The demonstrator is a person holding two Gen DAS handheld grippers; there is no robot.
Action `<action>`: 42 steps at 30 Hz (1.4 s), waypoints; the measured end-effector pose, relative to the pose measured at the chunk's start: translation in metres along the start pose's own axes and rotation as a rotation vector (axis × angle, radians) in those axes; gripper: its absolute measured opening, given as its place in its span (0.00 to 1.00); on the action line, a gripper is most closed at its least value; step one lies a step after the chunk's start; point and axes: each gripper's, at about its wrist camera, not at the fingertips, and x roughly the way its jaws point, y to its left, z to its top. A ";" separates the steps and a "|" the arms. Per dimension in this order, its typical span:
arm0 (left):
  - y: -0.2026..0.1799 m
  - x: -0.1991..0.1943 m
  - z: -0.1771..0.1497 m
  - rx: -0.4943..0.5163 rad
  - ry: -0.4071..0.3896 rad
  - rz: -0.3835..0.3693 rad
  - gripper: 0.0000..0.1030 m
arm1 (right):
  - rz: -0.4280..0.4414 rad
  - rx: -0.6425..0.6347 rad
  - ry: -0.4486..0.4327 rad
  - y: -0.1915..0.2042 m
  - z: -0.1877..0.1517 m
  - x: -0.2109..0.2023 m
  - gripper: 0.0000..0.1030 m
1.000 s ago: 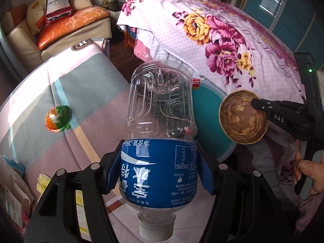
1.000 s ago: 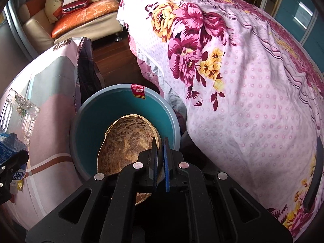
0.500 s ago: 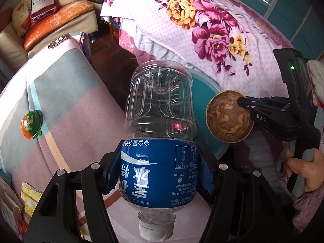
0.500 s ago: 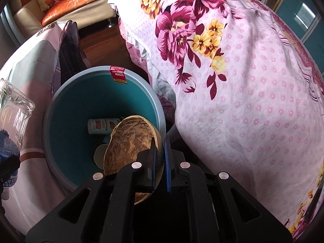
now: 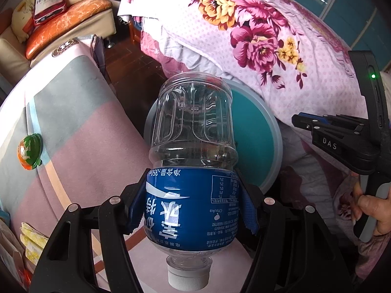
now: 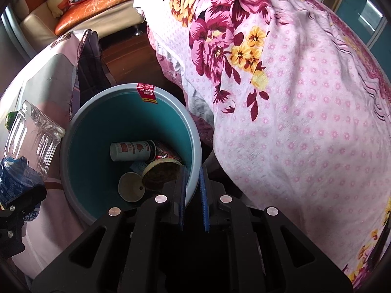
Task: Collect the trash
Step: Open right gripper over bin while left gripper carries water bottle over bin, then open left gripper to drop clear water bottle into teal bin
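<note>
Both tongs: left (image 5: 193, 207) pinches the bottle (image 5: 193, 171); right (image 6: 193, 195) empty, slightly parted.

The left gripper (image 5: 193, 210) points steeply down, its pads clamped on a bottle's (image 5: 193, 171) labelled middle. The right gripper (image 6: 193, 195) points down too, jaws slightly parted, nothing between them.

bin (image 6: 73, 131) mouth is wide open from above, but floral quilt (image 6: 293, 122) crowds its right rim and striped sofa cover (image 5: 73, 134) hugs the left
</note>
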 end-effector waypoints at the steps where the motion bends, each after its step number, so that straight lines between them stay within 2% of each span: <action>1: 0.001 0.000 0.000 -0.001 0.001 0.000 0.64 | 0.003 0.001 0.000 0.000 0.000 -0.001 0.10; 5: 0.003 0.000 0.000 -0.005 0.000 0.000 0.64 | 0.009 -0.004 -0.006 0.003 0.001 -0.007 0.13; 6: 0.003 0.000 0.000 -0.007 -0.001 -0.001 0.64 | 0.012 -0.006 -0.007 0.004 0.002 -0.009 0.21; 7: 0.003 0.000 0.001 -0.008 -0.001 -0.002 0.64 | 0.015 -0.007 -0.009 0.004 0.003 -0.010 0.34; 9: 0.003 0.000 0.001 -0.008 -0.004 -0.004 0.64 | 0.009 -0.017 -0.023 0.007 0.005 -0.014 0.45; 11: 0.003 0.000 0.002 -0.009 -0.003 -0.005 0.64 | 0.006 -0.024 -0.030 0.009 0.006 -0.018 0.47; 13: 0.003 0.001 0.002 -0.010 -0.002 -0.011 0.64 | 0.015 -0.022 -0.025 0.009 0.009 -0.018 0.60; 18: 0.001 0.005 0.005 -0.001 0.010 -0.024 0.64 | 0.015 -0.020 -0.025 0.011 0.009 -0.020 0.72; 30: 0.002 0.015 0.012 -0.002 0.029 -0.036 0.65 | -0.007 0.000 0.002 0.005 0.010 -0.020 0.73; 33: 0.004 0.013 0.012 -0.008 0.012 -0.031 0.77 | -0.012 -0.004 0.006 0.007 0.010 -0.021 0.73; 42: 0.014 0.003 0.009 -0.034 -0.016 -0.009 0.83 | -0.023 -0.023 0.003 0.015 0.010 -0.029 0.76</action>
